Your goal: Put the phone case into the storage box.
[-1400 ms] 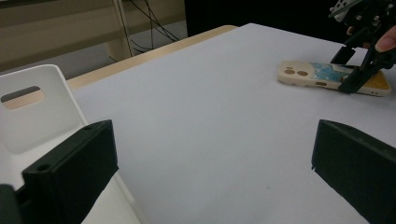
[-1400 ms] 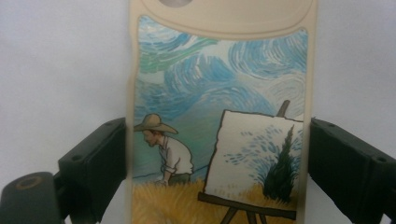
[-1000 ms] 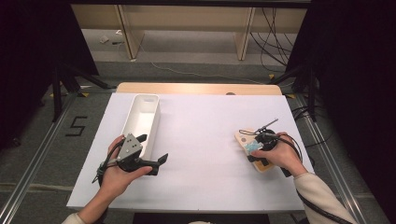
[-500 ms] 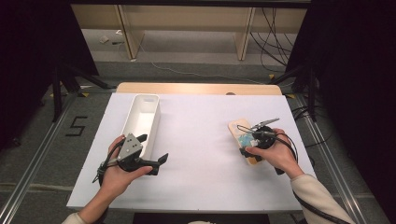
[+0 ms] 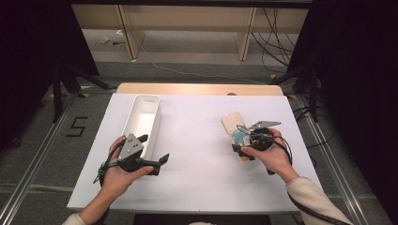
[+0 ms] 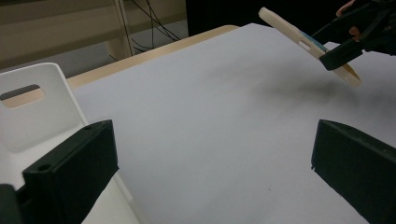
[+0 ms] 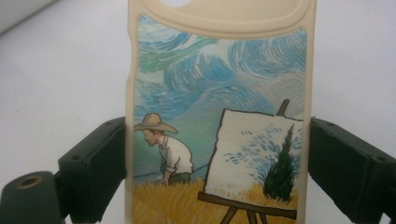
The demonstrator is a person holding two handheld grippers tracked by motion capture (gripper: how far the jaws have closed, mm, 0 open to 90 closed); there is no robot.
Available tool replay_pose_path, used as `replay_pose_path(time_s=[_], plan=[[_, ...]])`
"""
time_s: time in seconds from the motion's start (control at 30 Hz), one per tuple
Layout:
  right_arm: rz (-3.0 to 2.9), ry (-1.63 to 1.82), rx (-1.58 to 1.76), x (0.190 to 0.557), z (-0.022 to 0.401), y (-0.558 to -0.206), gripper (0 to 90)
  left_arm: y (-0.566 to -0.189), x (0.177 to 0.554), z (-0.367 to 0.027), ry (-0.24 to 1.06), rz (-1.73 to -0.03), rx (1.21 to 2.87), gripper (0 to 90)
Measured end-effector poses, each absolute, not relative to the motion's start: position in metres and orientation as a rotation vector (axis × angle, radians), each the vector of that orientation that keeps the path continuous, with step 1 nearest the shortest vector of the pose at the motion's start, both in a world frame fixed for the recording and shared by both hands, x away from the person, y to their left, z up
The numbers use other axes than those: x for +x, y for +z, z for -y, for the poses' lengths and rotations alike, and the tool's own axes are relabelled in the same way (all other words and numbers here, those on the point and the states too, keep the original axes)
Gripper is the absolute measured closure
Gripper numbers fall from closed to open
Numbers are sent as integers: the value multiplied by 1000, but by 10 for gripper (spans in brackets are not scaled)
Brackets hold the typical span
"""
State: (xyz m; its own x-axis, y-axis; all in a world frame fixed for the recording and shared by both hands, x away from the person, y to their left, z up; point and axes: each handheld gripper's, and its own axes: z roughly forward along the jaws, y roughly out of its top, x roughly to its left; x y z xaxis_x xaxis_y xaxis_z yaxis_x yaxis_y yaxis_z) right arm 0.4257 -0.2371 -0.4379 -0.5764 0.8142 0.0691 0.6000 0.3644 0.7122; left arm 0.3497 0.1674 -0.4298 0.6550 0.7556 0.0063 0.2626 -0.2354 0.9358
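The right hand-held gripper clamps the painted phone case by its side edges, lifted tilted above the desk; that thin edge grip could let it pivot or slip out. The left hand-held gripper gapes empty beside the white bin.

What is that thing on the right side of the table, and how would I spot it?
Start at the white table and look to its right side, away from the long white bin on the left. There the right claw grips a phone case by its long edges, lifted clear of the table. Its cream rim frames a painting of a man in a straw hat beside an easel, under swirling blue sky.
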Motion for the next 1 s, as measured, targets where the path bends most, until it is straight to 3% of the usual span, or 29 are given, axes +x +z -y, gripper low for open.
replay_pose_path(time_s=[1.0], plan=[[-2257,1196,1076,415,212,-433,114,-411,358,-159,595,-798,1743,4]])
